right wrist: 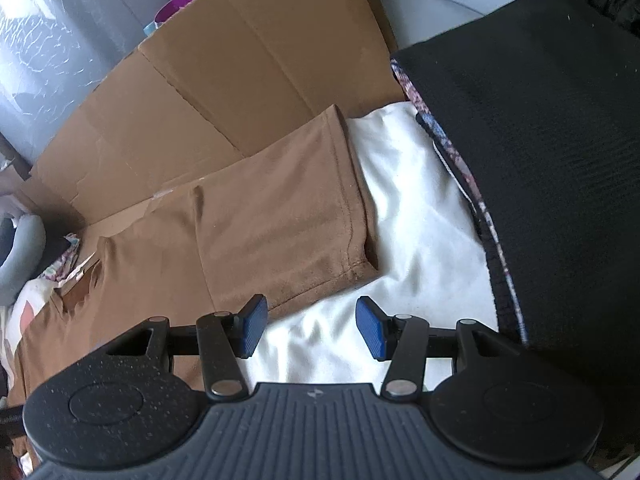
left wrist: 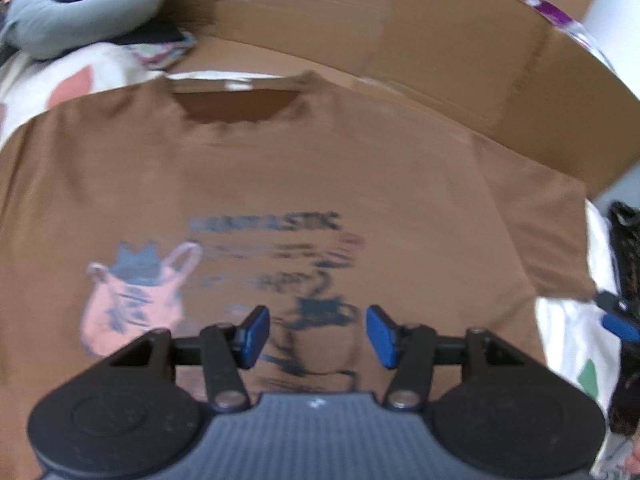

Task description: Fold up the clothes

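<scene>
Left wrist view: the shirt, brown with a print on its chest, lies flat and face up on the white sheet, collar toward the cardboard behind it. It looks light, soft and limp; it would sag and crease if lifted at one point, so the likely holds are hems and sleeve edges, pinching both layers. The left gripper hovers over the shirt's chest, jaws apart, nothing between them. The right gripper hovers just off the shirt's sleeve, jaws apart and empty, over the sheet. A black cushion lies beyond the sleeve; a grey pillow sits past the collar.
</scene>
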### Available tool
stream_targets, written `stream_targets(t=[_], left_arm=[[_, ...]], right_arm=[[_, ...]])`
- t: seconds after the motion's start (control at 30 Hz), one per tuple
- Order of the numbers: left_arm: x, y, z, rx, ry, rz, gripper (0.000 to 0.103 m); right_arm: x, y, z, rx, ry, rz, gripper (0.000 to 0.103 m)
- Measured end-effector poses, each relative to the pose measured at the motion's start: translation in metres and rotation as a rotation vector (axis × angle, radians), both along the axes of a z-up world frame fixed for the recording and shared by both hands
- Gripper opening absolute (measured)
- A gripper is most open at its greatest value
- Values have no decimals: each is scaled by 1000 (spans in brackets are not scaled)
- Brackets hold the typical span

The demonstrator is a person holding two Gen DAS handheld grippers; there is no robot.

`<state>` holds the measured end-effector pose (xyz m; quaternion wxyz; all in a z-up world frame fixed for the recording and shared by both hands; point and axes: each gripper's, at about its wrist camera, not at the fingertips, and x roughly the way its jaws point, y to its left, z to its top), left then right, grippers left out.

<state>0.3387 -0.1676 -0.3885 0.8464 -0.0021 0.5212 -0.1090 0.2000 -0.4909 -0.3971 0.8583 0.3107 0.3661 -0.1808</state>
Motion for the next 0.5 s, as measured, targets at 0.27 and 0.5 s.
stream_targets(t=[0.27,0.5], left_arm=[[-10,-14,-7,-30,19,-50,56],[-9,-10,-10,-41,24,-51,55]], right_arm=[[6,-6,-10,27,-7,-56,54],[24,-19,-22,124,29,-147,52]])
